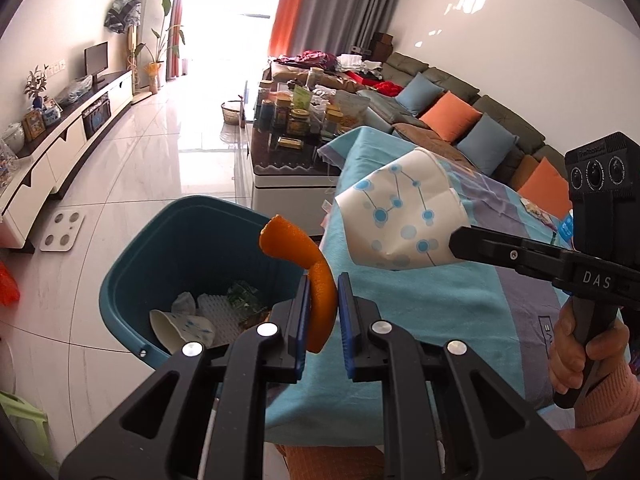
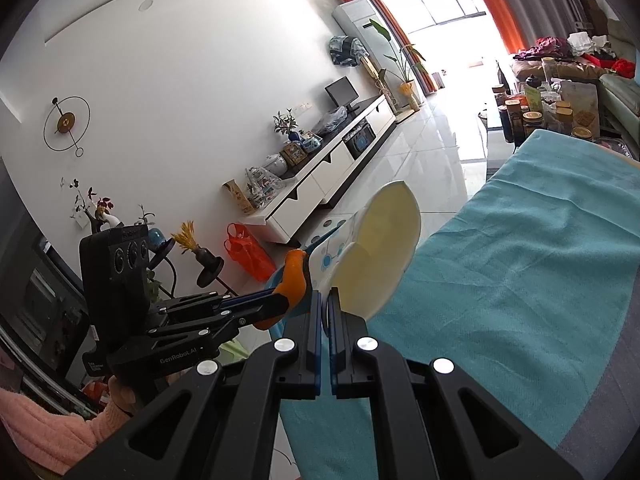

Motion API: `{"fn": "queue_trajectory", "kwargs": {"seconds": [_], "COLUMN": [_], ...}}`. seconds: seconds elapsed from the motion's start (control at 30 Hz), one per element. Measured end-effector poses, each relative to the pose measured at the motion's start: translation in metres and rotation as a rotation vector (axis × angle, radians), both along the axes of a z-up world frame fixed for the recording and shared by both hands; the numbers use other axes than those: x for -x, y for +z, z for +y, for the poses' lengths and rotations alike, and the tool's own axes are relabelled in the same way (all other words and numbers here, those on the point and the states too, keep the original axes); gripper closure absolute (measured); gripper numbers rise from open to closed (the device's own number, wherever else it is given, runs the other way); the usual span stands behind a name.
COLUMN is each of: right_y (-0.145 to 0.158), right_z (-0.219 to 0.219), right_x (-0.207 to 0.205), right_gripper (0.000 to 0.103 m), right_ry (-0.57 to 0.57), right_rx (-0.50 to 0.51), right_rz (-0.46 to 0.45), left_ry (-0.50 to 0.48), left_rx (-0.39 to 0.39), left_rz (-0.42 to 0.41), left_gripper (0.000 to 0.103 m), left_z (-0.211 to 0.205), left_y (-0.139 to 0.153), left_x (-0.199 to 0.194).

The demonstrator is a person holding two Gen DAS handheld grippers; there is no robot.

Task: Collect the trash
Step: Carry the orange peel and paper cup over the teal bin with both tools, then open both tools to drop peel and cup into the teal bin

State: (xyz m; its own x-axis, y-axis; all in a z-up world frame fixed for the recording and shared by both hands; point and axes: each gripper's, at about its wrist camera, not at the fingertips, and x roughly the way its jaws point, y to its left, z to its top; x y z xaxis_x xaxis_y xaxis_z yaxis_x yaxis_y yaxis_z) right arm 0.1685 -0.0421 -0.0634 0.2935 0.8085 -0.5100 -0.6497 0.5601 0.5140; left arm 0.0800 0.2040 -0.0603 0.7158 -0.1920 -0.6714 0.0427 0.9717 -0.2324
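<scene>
- Bright living room with a glossy white tiled floor (image 1: pixel 132 184), a long grey sofa (image 1: pixel 460 96) with blue and orange cushions along one wall and a low white TV cabinet (image 2: pixel 332 168) along the other.
- Nearest to us, a table draped in a teal cloth (image 1: pixel 420 300) fills the right side of both views.
- Just beside the table's edge on the floor stands a teal bin (image 1: pixel 132 280), holding a crushed paper cup, white wrapping and other scraps.
- Over the cloth, the right gripper (image 2: pixel 325 308) has its jaws pressed together on the rim of a flattened paper cup (image 1: pixel 400 216), white with blue dots, held up in the air.
- Close beside it, the left gripper (image 1: pixel 322 312) is nearly closed, pinching a curled strip of orange peel (image 1: pixel 316 276); the peel's upper end arches over the bin's near rim.
- A hand in a pink sleeve (image 1: pixel 576 356) grips the right handle.
</scene>
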Motion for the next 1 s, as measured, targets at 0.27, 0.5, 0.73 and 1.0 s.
{"fn": "queue_trajectory", "kwargs": {"seconds": [0.27,0.5,0.73,1.0], "right_y": [-0.002,-0.004,-0.014,-0.025], "right_z": [0.019,0.044,0.068,0.095], "right_x": [-0.008,-0.015,-0.023,-0.030], "right_gripper": [0.101,0.101,0.101,0.098], "right_ry": [0.020,0.045,0.062,0.089], "right_rx": [0.029,0.071,0.120,0.185], "right_rz": [0.000,0.004,0.024,0.048], "left_ry": [0.064,0.109,0.129,0.151], "left_rx": [-0.017,-0.024,-0.021,0.005], "left_rz": [0.007,0.039,0.075,0.115], "left_gripper": [0.089,0.089,0.089,0.089], "left_z": [0.023,0.043,0.058,0.070], "left_y": [-0.003,-0.016,-0.030,-0.050], "left_x": [-0.004,-0.014,-0.026,-0.038]}}
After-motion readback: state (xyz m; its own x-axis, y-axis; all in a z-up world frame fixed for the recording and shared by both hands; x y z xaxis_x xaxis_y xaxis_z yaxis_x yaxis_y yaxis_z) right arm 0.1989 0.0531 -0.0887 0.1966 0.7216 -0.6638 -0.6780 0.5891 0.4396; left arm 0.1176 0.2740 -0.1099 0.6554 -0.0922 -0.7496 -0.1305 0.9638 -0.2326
